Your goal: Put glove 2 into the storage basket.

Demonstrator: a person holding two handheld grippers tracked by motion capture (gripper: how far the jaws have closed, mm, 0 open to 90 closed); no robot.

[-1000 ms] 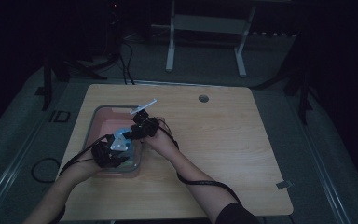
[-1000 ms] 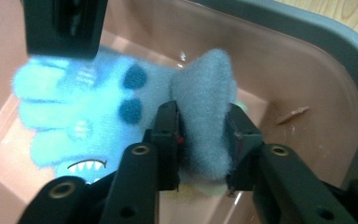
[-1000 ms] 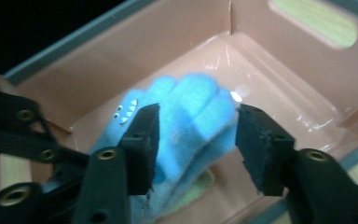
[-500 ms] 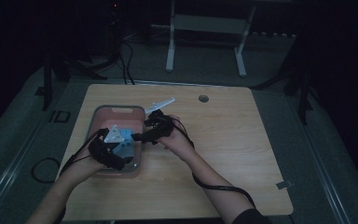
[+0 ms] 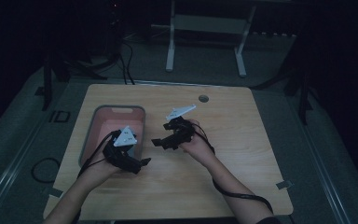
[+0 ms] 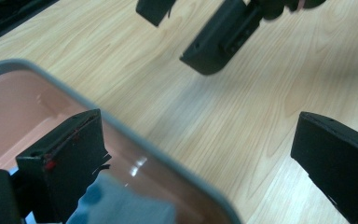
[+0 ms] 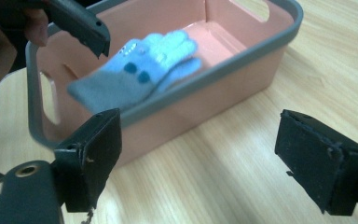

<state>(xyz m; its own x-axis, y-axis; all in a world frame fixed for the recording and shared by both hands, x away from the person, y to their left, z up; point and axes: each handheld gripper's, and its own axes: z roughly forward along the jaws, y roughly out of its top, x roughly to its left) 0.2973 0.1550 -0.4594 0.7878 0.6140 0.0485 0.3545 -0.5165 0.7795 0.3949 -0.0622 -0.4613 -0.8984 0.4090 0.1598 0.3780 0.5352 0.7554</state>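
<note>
Blue glove (image 7: 135,70) lying limp in pink bin (image 7: 242,65) at 9 o'clock of table (image 5: 242,168), likely light, soft; pinch grey cuff; 2 grippers (image 5: 142,163) (image 5: 161,140) just opened, empty.

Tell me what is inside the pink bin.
A light blue glove with a grey cuff and dark dots lies inside the pink bin, cuff draped over the grey rim. The floor beneath it is hidden.
</note>
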